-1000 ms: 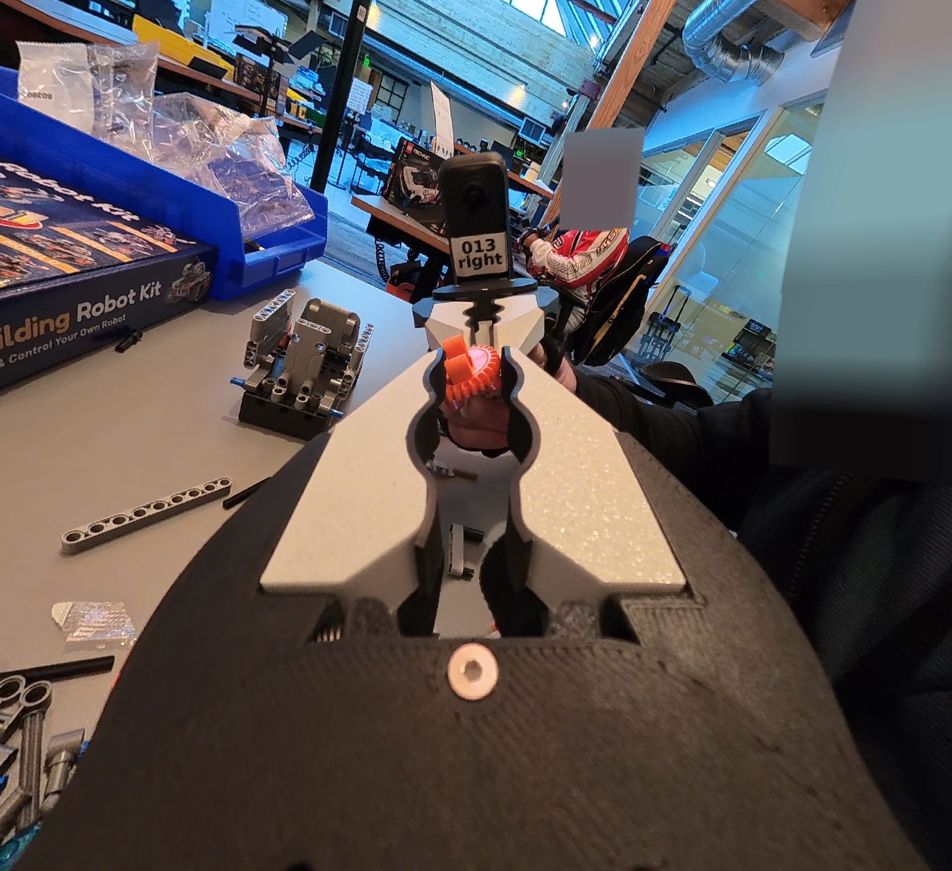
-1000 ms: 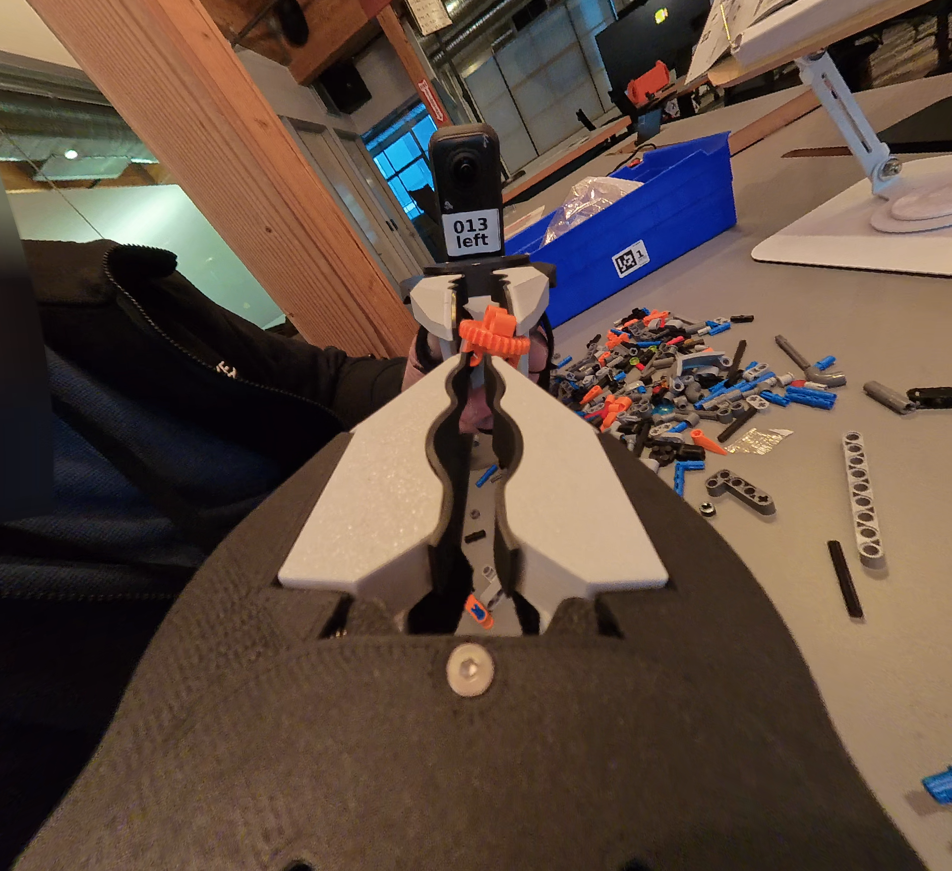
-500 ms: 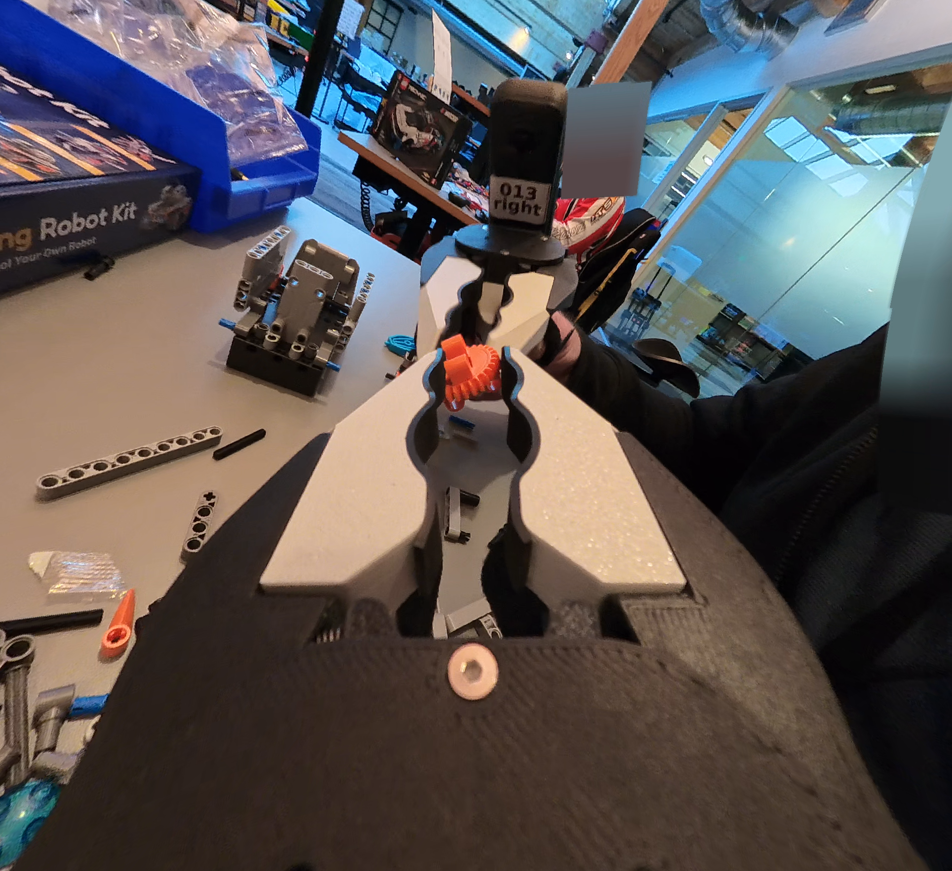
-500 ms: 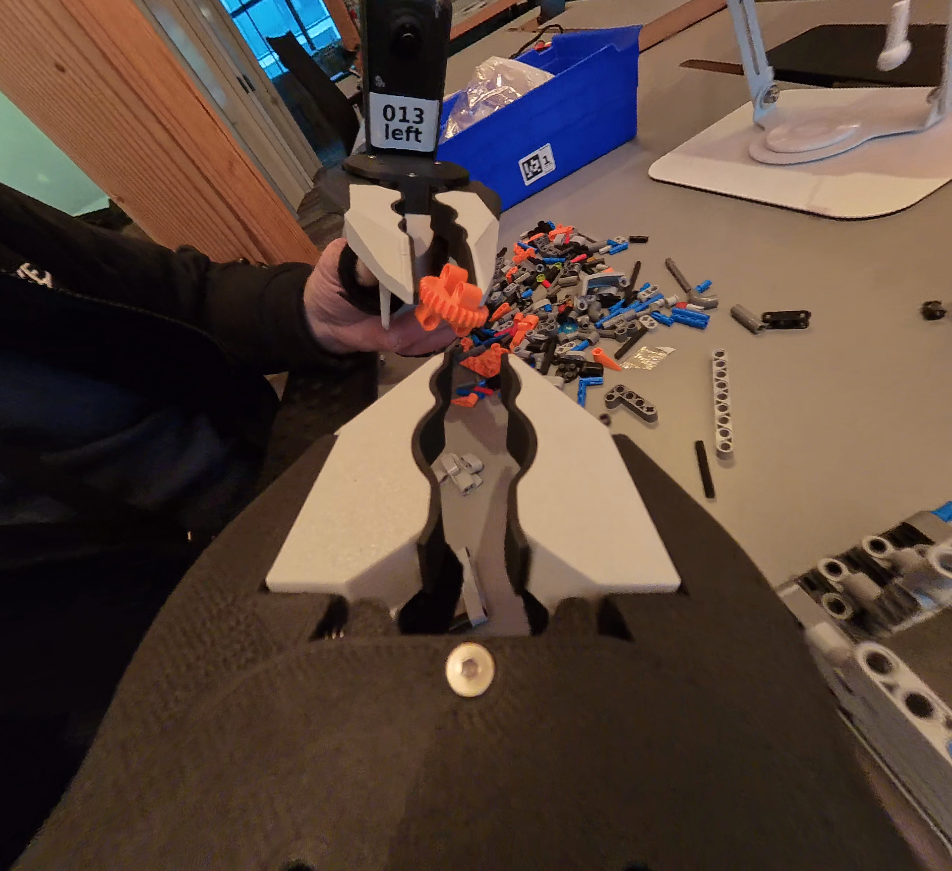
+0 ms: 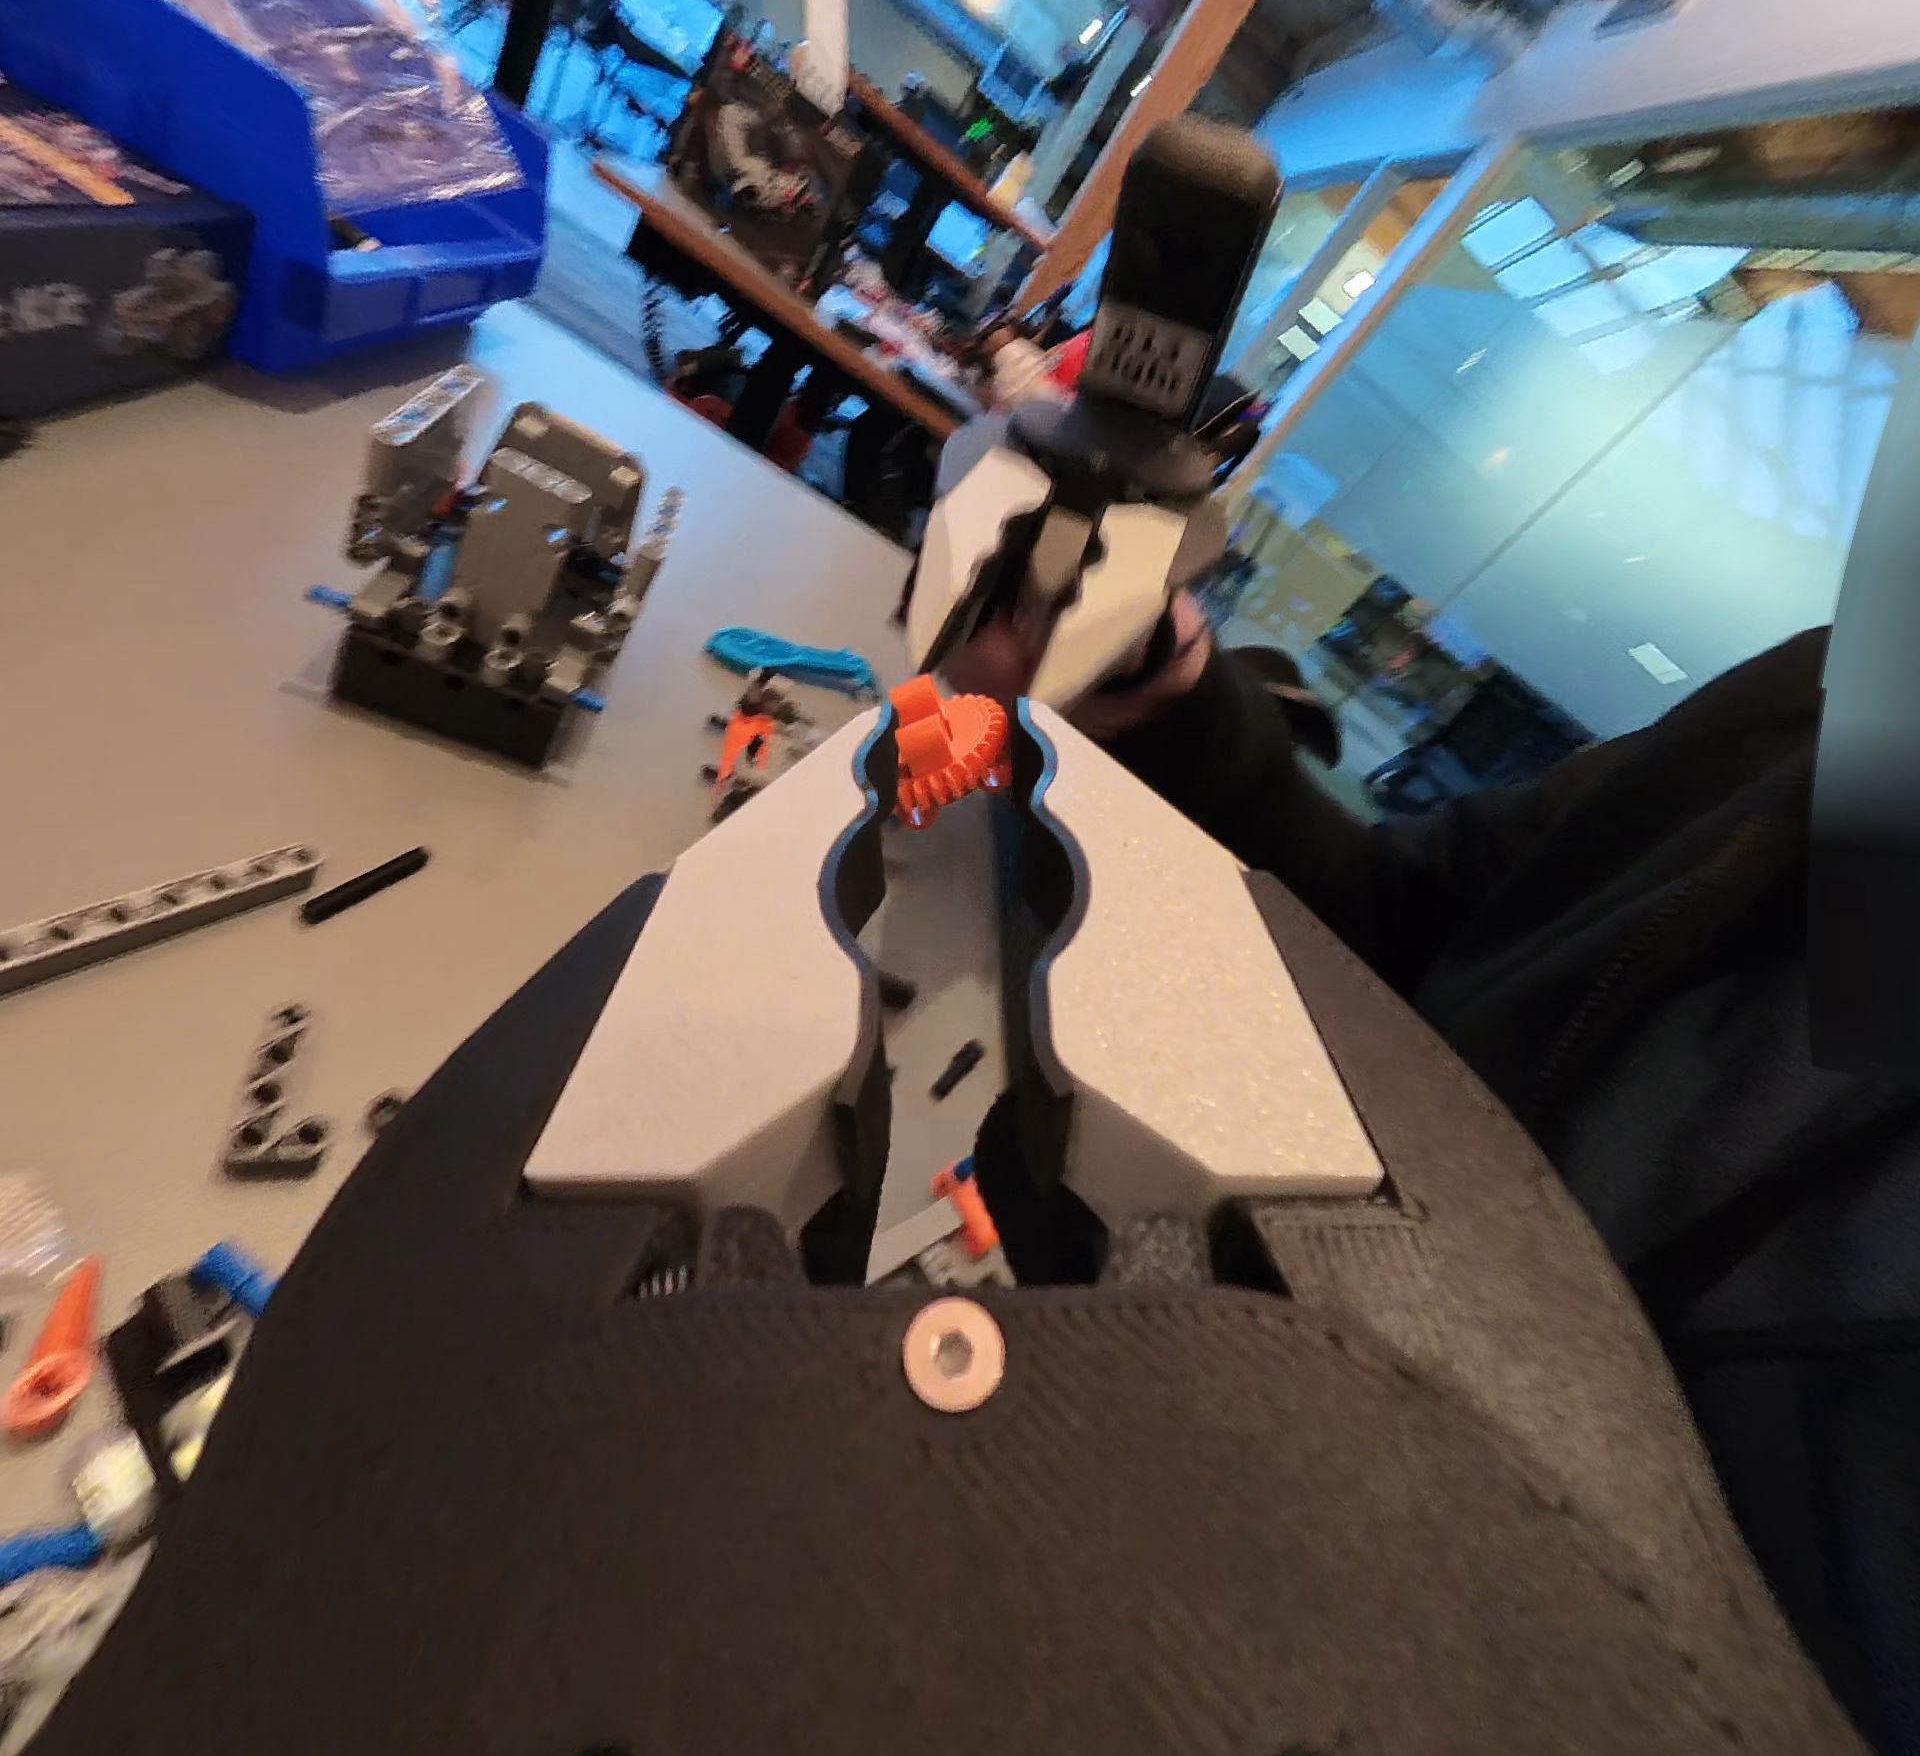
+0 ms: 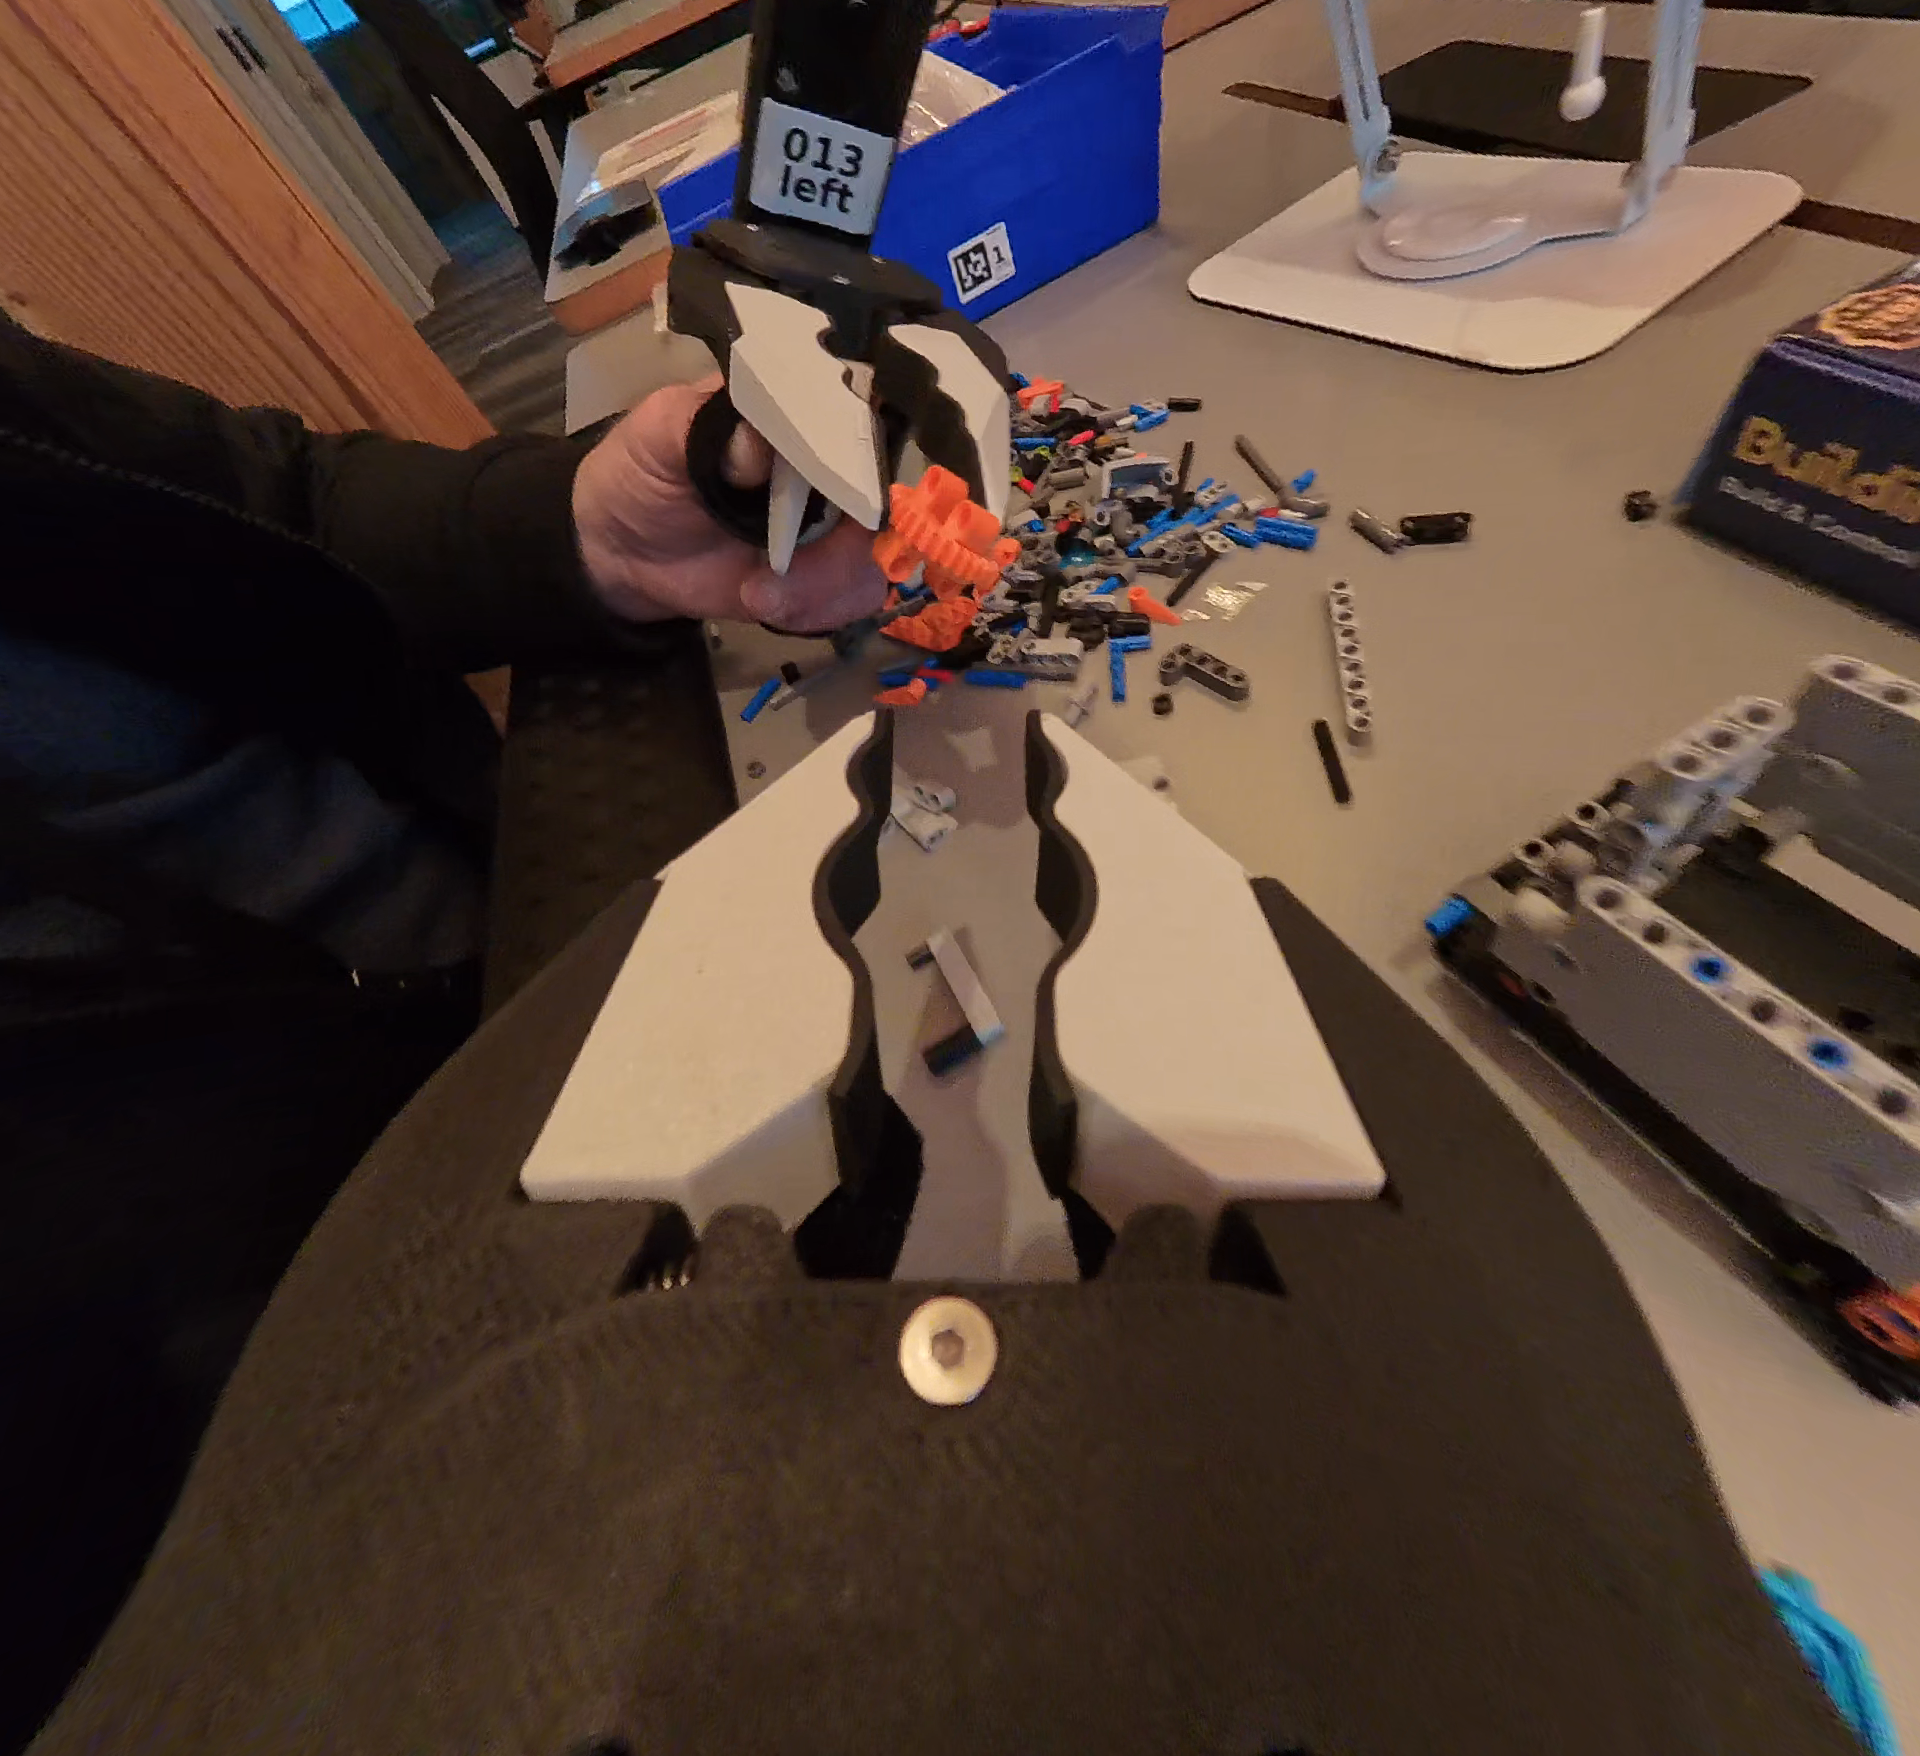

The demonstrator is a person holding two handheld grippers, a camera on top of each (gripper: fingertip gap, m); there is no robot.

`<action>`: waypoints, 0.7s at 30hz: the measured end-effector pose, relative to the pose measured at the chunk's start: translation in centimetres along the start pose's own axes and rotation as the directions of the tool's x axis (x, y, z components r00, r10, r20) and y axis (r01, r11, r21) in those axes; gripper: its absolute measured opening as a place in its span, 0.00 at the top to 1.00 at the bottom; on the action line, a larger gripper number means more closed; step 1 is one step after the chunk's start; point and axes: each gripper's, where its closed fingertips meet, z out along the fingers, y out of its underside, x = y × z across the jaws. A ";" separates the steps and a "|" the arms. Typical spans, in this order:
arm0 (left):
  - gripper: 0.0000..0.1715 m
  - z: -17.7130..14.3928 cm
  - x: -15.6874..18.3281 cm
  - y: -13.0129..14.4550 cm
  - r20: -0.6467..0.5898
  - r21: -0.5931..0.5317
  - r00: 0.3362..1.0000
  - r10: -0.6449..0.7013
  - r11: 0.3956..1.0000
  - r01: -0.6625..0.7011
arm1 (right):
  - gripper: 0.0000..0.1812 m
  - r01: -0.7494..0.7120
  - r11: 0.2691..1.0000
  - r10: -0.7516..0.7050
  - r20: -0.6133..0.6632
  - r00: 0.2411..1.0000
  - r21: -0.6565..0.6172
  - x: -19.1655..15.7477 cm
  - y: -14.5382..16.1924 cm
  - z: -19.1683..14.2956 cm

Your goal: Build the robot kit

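Grey table (image 6: 1455,563) w/ lots of clutter. Right wrist view: pile of small building-kit parts (image 6: 1101,543), blue/grey/black/orange, sits mid-frame, just beyond the right gripper (image 6: 954,732) tips. Right of pile: grey holed beam (image 6: 1349,657), short black pin (image 6: 1330,761), small dark angled piece (image 6: 1203,670). Blue bin (image 6: 1039,148) upper centre, w/ clear plastic bags inside. White stand on a flat white base (image 6: 1455,283) upper right. Dark blue kit box (image 6: 1808,459) at right edge. Part-built grey & black brick assembly (image 6: 1683,1000) lower right, near the right gripper's body. A small grey/black piece (image 6: 956,1000) lies on the table, seen between the right gripper's fingers, not held.

Left wrist view (blurry): same assembly (image 5: 488,605) left of centre, beam (image 5: 156,906) & pin (image 5: 364,870) mid-left, blue bin (image 5: 312,179) upper left, teal bit (image 5: 790,652) on table centre.

Right gripper: fingers parted a moderate gap, nothing between the tips. It's apart from the gear in both views.

Left gripper (image 6: 925,501): tips closed on the orange gear piece (image 6: 940,537), held up above the parts pile, a hand (image 6: 675,522) round its grip. In left wrist view the gear (image 5: 940,756) sits pinched right at the left gripper (image 5: 948,750) tips, centre frame, w/ the right gripper (image 5: 1049,563) just above & behind it, blurred.
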 end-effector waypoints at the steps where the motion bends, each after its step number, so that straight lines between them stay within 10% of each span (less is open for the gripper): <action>1: 0.89 0.1 0.3 -0.2 -0.022 0.015 1.000 -0.007 1.000 0.007 | 0.86 -0.006 1.000 0.006 0.004 1.000 0.009 -0.4 0.0 0.8; 8: 0.89 0.0 1.4 -1.1 -0.065 0.085 0.997 0.047 0.996 -0.042 | 0.84 -0.178 0.970 0.155 0.146 0.977 0.166 -2.1 -2.7 3.1; 21: 0.89 -0.7 0.8 -1.9 -0.067 0.141 0.997 -0.022 0.989 0.032 | 1.00 0.207 0.971 -0.178 -0.219 0.959 0.120 -1.4 -3.6 3.6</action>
